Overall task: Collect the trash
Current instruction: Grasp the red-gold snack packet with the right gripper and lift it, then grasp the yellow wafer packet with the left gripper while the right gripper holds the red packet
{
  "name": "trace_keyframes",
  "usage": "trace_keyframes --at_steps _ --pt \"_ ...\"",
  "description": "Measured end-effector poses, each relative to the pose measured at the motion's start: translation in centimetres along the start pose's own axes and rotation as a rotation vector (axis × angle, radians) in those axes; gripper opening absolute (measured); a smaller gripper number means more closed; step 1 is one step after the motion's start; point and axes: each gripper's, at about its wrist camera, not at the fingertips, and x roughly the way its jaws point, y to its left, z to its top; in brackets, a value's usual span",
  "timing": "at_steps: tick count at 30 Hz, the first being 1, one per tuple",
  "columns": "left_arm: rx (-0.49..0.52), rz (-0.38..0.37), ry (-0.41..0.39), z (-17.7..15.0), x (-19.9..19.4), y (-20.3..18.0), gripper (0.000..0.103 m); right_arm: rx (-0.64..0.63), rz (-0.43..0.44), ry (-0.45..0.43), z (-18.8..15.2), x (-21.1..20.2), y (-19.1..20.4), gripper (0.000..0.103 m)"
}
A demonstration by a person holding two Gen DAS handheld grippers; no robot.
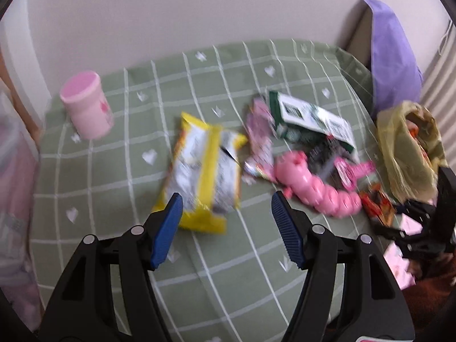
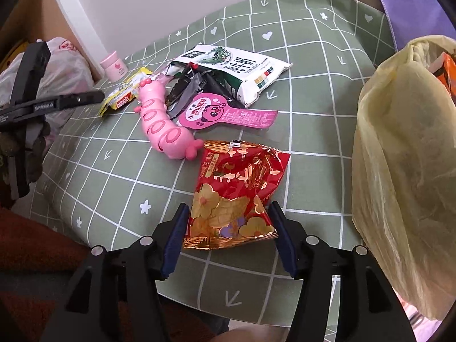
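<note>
A: Right wrist view: right tongs (image 2: pixel 228 225) stand spread, blue pads beside a crinkled red-and-gold foil wrapper (image 2: pixel 236 191) lying on the green checked worktop (image 2: pixel 119 199).

B: And past it?

A: A pink caterpillar toy (image 2: pixel 162 125), then a white-green packet (image 2: pixel 242 68). Left tongs (image 1: pixel 226 213) gape above a yellow-white wrapper (image 1: pixel 199 171), gripping nothing.

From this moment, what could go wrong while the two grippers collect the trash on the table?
1. The right gripper is open around the red and gold wrapper; the crinkled foil may slip out when it closes.
2. The pink caterpillar toy lies among the wrappers and could be binned by mistake.
3. The yellow trash bag looks limp, so its mouth may fold shut.
</note>
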Motion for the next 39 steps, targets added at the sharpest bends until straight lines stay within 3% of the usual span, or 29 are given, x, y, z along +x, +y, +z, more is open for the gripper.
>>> trace_keyframes --at_steps 2,4,7,16,21,27,32,34,39 --pt "-0.042 -0.006 -0.009 0.6 0.2 0.7 0.063 -0.013 -0.016 0.003 -0.1 -0.1 0.2 0.054" --pt "-0.08 -0.044 -0.009 1.1 0.3 1.4 0.073 -0.022 -0.034 -0.001 -0.4 -0.3 0.5 0.054" --pt "-0.113 -0.071 0.003 0.9 0.4 1.9 0.075 -0.05 -0.062 -0.055 -0.9 -1.4 1.3 0.053" --pt "-0.109 -0.034 -0.001 0.3 0.5 2.0 0.076 -0.026 -0.061 -0.135 -0.4 -3.9 1.0 0.036" --pt "-0.085 -0.007 -0.013 0.3 0.6 1.7 0.078 0.004 -0.069 -0.15 -0.4 -4.6 0.6 0.035" --pt "-0.054 0.077 -0.011 0.6 1.4 2.3 0.078 0.021 -0.059 -0.147 -0.6 -4.6 0.2 0.035" --pt "-0.031 0.09 0.05 0.3 2.8 1.8 0.07 0.006 -0.061 -0.133 -0.5 -4.4 0.5 0.035" --pt "-0.056 0.083 0.087 0.1 3.3 2.1 0.062 0.005 -0.061 -0.132 -0.5 -4.4 0.5 0.035" --pt "-0.075 0.102 0.093 -0.1 3.2 2.5 0.051 0.012 -0.054 -0.098 -0.5 -3.5 0.4 0.035"
